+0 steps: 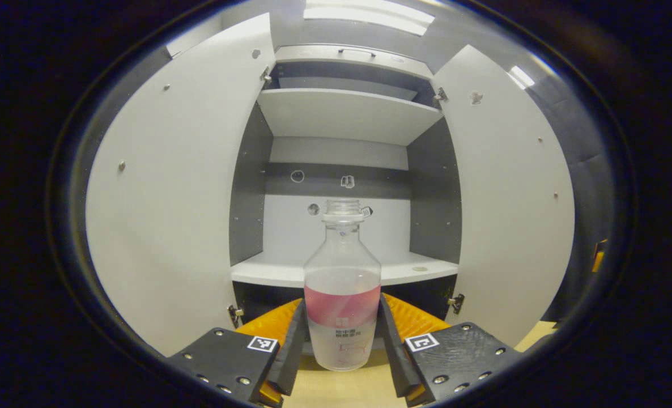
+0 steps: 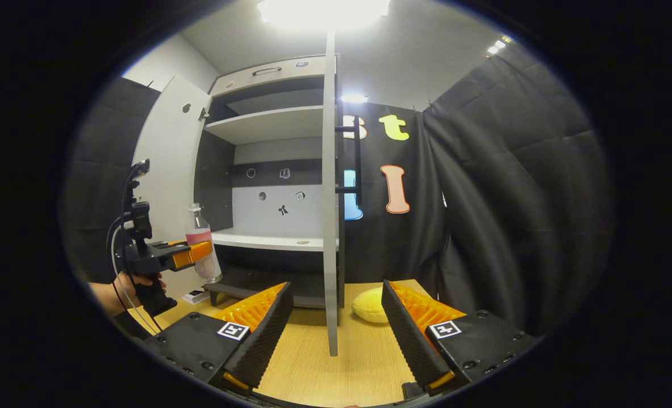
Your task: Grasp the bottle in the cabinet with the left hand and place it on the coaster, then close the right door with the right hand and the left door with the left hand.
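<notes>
left gripper [image 1: 341, 334] jaws clamped on the upright bottle [image 1: 342, 294] before the cabinet [image 1: 341, 113] — right gripper [image 2: 333, 323] jaws apart.

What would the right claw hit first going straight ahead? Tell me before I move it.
Most likely the right door's edge: it stands edge-on between the open fingers of the right claw, dead ahead. Depth is hard to judge, but nothing shows nearer on the table. The yellow pad lies off to the right.
</notes>
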Demonstrator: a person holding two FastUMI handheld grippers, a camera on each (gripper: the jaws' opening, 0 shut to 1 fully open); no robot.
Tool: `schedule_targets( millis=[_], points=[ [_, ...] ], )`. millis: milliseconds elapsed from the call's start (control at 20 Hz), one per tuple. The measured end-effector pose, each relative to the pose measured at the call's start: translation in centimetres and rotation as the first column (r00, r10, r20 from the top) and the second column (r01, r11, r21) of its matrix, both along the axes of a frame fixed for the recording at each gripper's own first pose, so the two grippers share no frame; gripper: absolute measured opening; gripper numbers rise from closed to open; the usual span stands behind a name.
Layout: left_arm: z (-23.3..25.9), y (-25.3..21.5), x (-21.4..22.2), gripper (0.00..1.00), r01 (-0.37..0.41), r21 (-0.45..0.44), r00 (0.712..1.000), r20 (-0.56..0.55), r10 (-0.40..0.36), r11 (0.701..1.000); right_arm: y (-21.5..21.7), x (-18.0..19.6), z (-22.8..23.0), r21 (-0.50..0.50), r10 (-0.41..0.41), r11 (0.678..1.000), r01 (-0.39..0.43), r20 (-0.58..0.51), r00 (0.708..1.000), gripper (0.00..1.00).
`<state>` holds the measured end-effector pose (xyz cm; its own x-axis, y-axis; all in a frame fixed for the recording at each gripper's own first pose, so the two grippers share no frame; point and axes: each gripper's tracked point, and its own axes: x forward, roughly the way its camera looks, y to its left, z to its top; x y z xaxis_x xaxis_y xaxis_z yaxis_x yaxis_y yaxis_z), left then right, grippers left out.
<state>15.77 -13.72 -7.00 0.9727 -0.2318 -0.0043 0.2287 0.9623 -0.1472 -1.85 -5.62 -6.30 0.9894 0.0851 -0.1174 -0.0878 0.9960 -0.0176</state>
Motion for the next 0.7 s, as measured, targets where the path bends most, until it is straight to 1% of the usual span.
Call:
schedule_targets(
  millis=[350,450,600,700],
  points=[
    [-5.9,-0.7,-4.8,0.66,0.05,-0.052,0.996,-0.065,-0.054,0.997,0.1,0.0,-0.2,-0.011,-0.004,1.0,0.004,0.005,1.0,0.99],
    [-7.7,-1.2,-6.3,0.67,0.069,-0.044,0.994,-0.076,-0.072,0.997,0.2,-0.1,-0.3,-0.022,-0.001,1.0,0.001,0.002,1.0,0.99],
    [-11.0,-1.4,-8.7,0.67,0.077,-0.03,0.988,-0.129,-0.081,0.997,0.7,-0.1,-0.6,-0.028,0.008,1.0,-0.009,-0.008,1.0,1.0],
    [-12.1,-1.6,-10.0,0.67,0.084,-0.025,0.989,-0.121,-0.086,0.996,1.4,-0.3,-0.7,-0.029,0.02,0.999,-0.021,-0.013,1.0,1.0]
  ],
)
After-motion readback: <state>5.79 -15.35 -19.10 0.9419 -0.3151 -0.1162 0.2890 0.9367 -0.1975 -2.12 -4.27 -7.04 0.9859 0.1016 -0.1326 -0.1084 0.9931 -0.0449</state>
